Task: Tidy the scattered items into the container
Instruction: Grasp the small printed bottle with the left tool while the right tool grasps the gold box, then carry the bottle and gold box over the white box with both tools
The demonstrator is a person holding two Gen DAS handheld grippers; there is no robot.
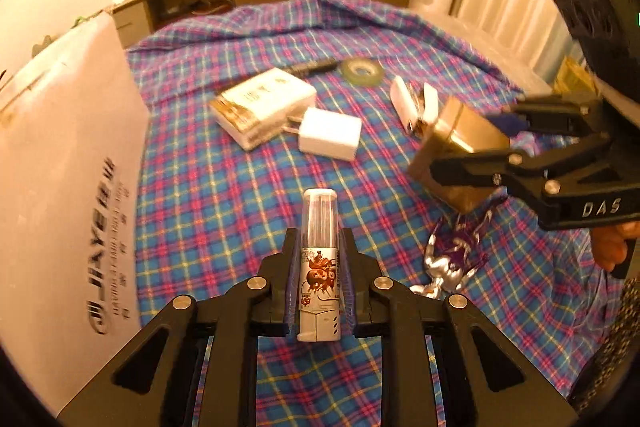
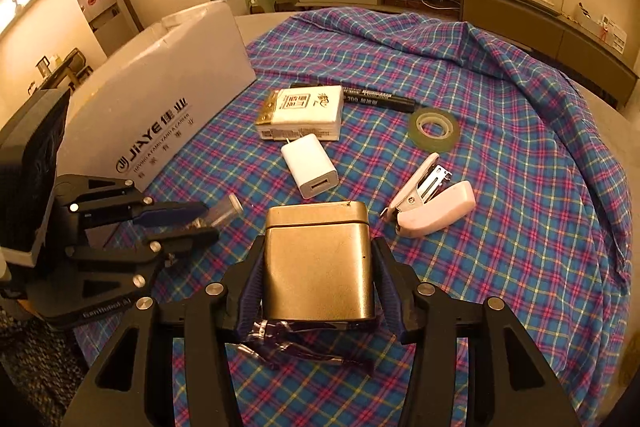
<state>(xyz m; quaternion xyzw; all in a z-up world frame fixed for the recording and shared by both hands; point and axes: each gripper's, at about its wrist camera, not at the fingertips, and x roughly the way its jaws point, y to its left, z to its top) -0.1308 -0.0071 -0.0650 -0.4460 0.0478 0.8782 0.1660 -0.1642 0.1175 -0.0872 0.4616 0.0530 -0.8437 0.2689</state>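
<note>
You have both pickups made, your left tongs point(image 1: 319, 267) clamped on the small clear-capped bottle point(image 1: 319, 227) and your right tongs point(image 2: 318, 267) on the gold tin point(image 2: 318, 259), both above the plaid-covered worktop point(image 2: 520, 147), so carry them left to the white box point(image 2: 160, 99) and release inside.

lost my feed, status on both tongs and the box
Left tongs shut on lighter. Right tongs shut on gold tin. White box unobstructed.

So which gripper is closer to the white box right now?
Left. The left gripper, shut on the small bottle, sits beside the white box. The right gripper, holding the gold tin, is farther off, beyond the left.
</note>
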